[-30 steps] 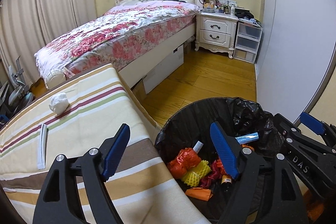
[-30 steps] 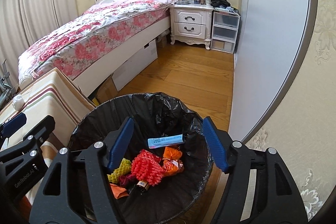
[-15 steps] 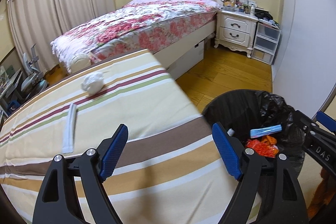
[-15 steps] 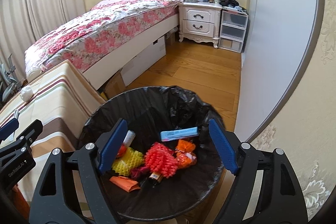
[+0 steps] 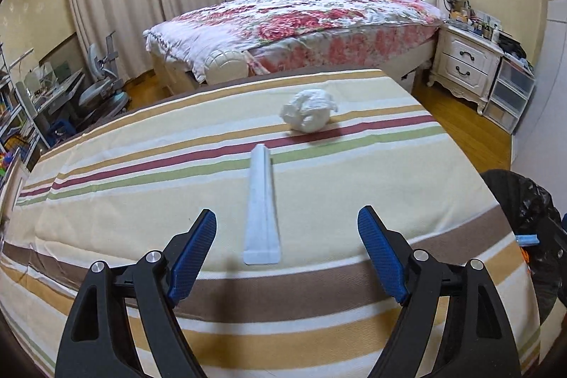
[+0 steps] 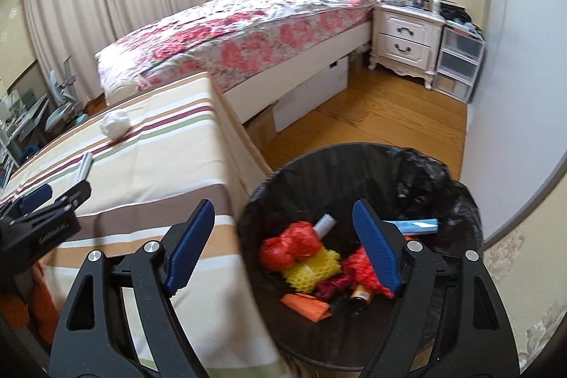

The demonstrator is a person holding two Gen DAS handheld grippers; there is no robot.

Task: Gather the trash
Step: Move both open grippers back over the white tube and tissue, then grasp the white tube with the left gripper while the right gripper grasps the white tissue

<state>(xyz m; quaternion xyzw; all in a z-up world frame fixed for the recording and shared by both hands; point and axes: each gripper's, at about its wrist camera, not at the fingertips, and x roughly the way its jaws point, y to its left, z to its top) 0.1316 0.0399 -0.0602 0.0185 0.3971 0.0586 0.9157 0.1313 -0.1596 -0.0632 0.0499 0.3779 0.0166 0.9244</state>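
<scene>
**Two scraps left on the striped cloth, bin already part full**

Striped cloth (image 5: 354, 278) covers the table that fills the left wrist view, in a bedroom with a floral-quilted bed (image 5: 319, 20) behind it. On that cloth lie the two pieces of trash not yet collected. A long white strip (image 5: 262, 201) runs away from the camera, its near end at about 12 o'clock from the left gripper (image 5: 287, 257). Beyond its far end, towards 1 o'clock, sits a crumpled white tissue ball (image 5: 309, 110), apart from the strip. The left jaws stand wide with nothing between the pads; the strip lies on the cloth ahead of them, untouched.

At 3 o'clock, just off the table's edge, is the black-lined trash bin (image 6: 457, 201). The right gripper (image 6: 283, 250) hovers over the table's corner and the bin's rim. Its jaws have just been opening and now stand wide and empty. Red and yellow foam netting (image 6: 308, 257) and other scraps lie in the bin below.

By my reading, one drop-off is done and the left hand is lining up the next pick-up, most likely the strip. That flat strip should be hard to catch: the next move likely calls for lowering the pads to either side of it, across its narrow width, and pinching close to the cloth without gathering the fabric. The tissue ball looks easier, being soft and raised.
</scene>
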